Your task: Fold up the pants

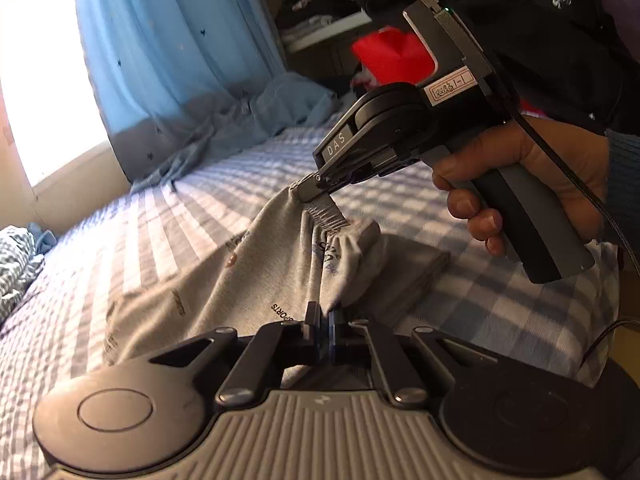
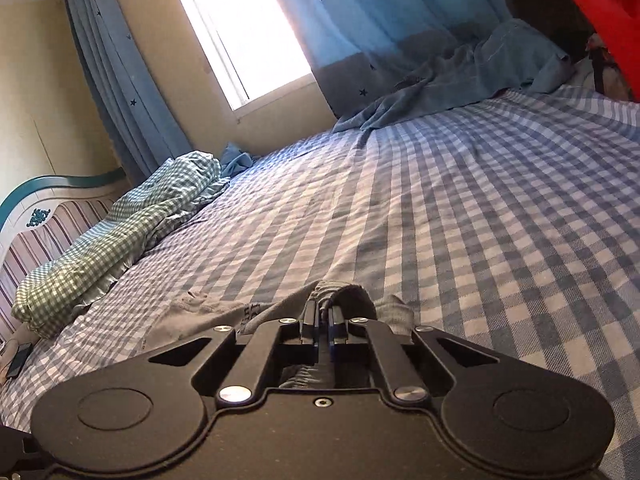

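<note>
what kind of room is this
Almost certainly a bedroom: the grey pants lie on a bed with a blue checked sheet, a striped headboard stands at one end, and blue curtains hang by the window.

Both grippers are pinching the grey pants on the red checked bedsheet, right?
Almost. The bedsheet is blue and white checked, not red; the right wrist view shows it clearly. The rest holds: the left gripper and the right gripper are both shut on the grey pants.
</note>
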`<state>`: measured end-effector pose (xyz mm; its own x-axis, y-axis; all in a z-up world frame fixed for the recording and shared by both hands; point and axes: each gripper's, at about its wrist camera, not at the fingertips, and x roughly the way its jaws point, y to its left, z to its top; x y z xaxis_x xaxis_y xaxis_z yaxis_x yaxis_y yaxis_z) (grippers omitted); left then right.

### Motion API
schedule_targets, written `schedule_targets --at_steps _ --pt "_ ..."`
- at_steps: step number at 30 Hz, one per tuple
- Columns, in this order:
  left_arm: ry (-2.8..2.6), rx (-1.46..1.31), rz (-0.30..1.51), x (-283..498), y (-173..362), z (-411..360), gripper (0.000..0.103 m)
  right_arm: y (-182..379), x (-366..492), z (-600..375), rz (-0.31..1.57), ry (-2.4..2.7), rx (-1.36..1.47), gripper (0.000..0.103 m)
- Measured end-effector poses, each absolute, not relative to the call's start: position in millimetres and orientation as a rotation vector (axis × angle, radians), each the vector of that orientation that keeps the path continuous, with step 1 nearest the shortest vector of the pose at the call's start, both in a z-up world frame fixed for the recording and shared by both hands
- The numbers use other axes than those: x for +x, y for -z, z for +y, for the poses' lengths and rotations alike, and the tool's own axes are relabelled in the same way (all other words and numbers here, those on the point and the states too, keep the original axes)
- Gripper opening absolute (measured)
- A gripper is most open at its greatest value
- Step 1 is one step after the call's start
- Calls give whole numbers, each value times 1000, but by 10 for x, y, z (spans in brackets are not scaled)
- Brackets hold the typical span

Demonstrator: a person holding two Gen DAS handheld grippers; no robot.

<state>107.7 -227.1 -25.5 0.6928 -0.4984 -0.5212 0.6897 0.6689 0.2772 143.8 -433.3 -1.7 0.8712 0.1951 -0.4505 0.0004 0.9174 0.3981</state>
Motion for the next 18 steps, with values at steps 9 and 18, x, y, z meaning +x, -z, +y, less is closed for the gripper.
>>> schedule_targets --at_steps 9,18 --pt "725 511 469 1034 385 -2364 6 104 1283 -4440 591 -16 338 9" --pt "534 244 417 1091 -45 -1585 92 45 736 -4075 497 198 182 90"
